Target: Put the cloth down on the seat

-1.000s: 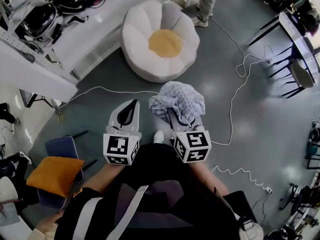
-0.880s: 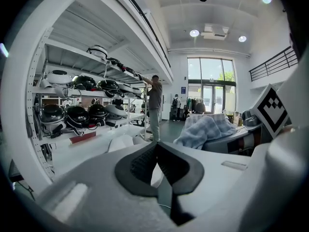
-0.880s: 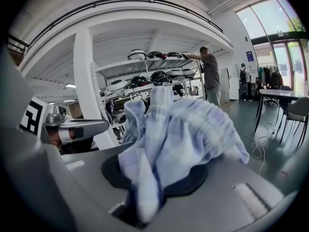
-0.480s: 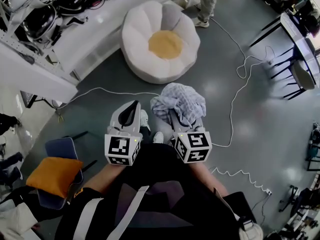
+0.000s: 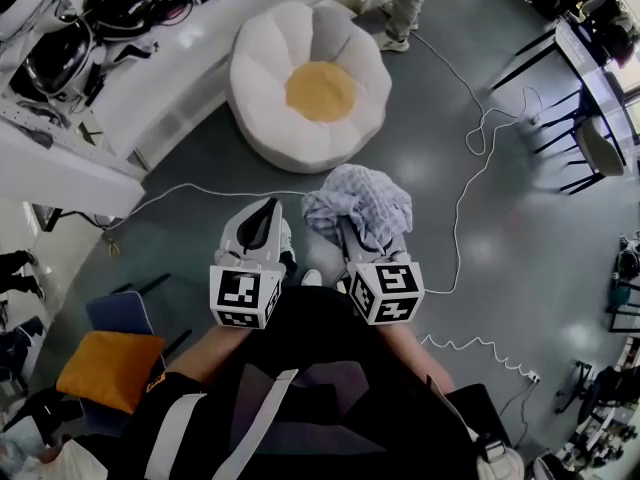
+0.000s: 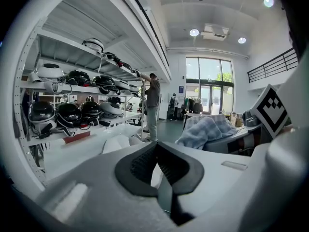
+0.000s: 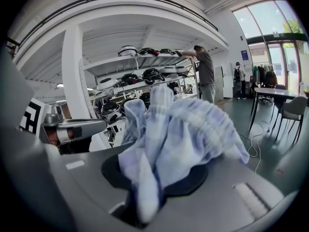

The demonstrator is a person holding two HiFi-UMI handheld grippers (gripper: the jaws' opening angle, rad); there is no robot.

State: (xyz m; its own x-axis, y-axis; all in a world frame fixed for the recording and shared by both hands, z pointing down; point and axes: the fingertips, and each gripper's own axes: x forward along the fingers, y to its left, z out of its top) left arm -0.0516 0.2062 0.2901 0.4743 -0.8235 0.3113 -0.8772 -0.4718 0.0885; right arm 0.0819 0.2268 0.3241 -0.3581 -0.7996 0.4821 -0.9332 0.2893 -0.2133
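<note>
The seat (image 5: pixel 310 88) is a white flower-shaped beanbag with an orange centre, on the grey floor ahead of both grippers. A pale blue checked cloth (image 5: pixel 360 206) is bunched over the tips of my right gripper (image 5: pixel 352 228), which is shut on it. In the right gripper view the cloth (image 7: pixel 178 129) rises from between the jaws and hides much of what lies ahead. My left gripper (image 5: pixel 262 218) is held beside it to the left, shut with nothing in it; its black pads (image 6: pixel 140 166) meet at the tips. Both grippers hang above the floor, short of the seat.
White shelving with dark helmets (image 5: pixel 60 38) runs along the left. A white cable (image 5: pixel 465 178) snakes across the floor on the right, near chairs and a table (image 5: pixel 590 118). A person (image 5: pixel 405 3) stands beyond the seat. A blue chair holding an orange cushion (image 5: pixel 105 368) stands at lower left.
The floor has slid down and the seat has shifted a little left in the head view: both grippers have moved forward together. The cloth stays gripped in the right gripper.
</note>
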